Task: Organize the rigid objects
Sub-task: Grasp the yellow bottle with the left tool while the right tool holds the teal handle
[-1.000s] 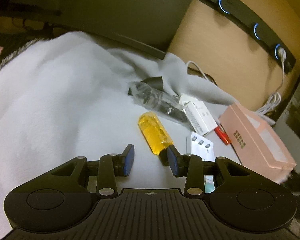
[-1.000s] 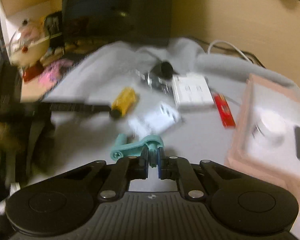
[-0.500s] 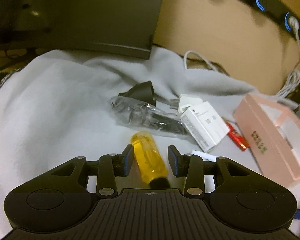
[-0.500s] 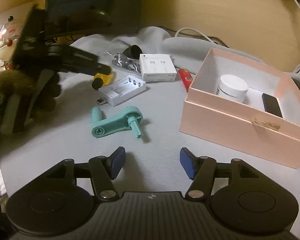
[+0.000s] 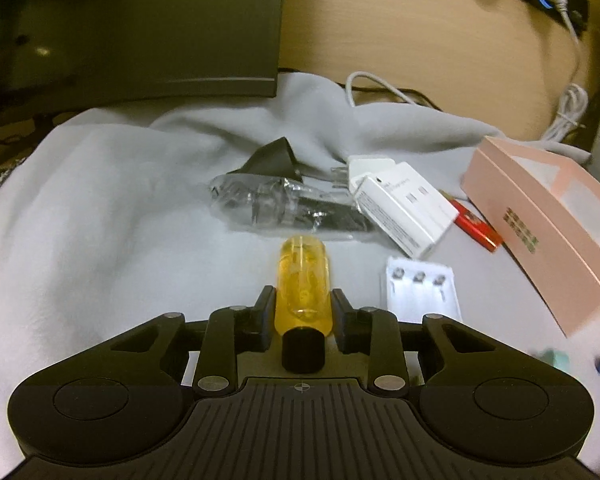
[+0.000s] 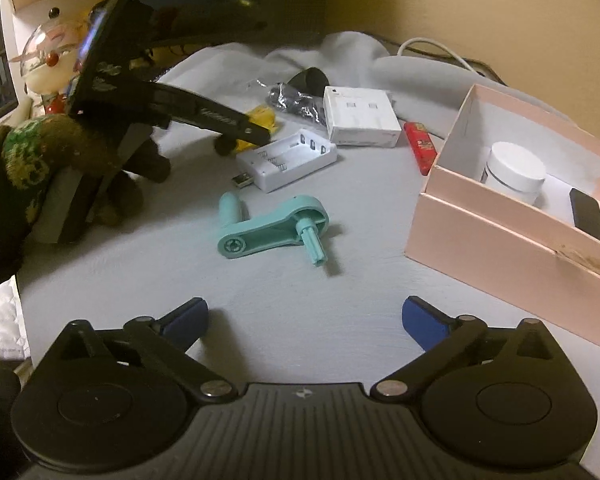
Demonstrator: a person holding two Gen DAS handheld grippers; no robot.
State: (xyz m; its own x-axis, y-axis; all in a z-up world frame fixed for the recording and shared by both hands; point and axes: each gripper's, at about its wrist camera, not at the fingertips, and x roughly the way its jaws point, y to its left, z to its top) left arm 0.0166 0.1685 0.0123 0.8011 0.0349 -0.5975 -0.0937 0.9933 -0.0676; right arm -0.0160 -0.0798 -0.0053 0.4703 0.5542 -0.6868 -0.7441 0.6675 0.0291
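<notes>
My left gripper is shut on the yellow screwdriver handle, which lies on the grey cloth and points away from me. In the right wrist view the same gripper covers most of the yellow handle. My right gripper is open wide and empty above the cloth, short of the teal plastic crank. The pink open box at the right holds a white jar and a black flat item.
A white battery holder, a white charger box, a red lighter and a clear bag with black parts lie on the cloth. A dark monitor and a wall with cables stand behind.
My left gripper slid forward around the yellow handle and closed on it. My right gripper let go of the teal crank, opened wide and drew back.
</notes>
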